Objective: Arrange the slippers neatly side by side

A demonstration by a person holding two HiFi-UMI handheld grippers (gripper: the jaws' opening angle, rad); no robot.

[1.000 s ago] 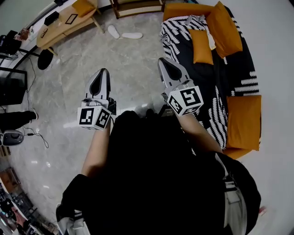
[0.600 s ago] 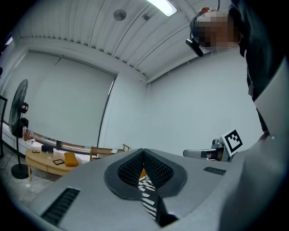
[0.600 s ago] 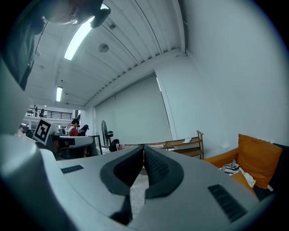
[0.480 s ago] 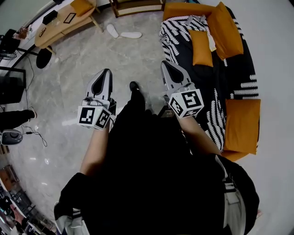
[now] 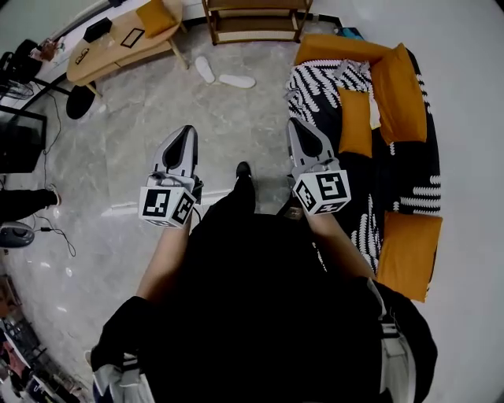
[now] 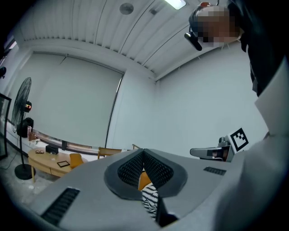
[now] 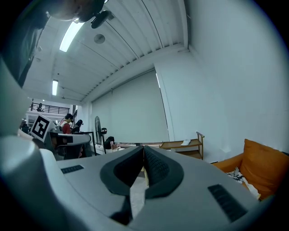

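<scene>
Slippers [image 5: 237, 80] lie splayed at an angle on the floor [image 5: 150, 110] well ahead, by the shelf [image 5: 252, 22], so the left gripper [image 5: 186, 132] and right gripper [image 5: 298, 126] are carried level, jaws closed and empty, likely because nothing is within reach.

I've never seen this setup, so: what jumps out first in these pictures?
The shut left gripper and right gripper jut out mid-frame in the head view. Past them two white slippers lie askew on the grey floor, by a wooden shelf. At right sits a sofa with orange cushions.
</scene>
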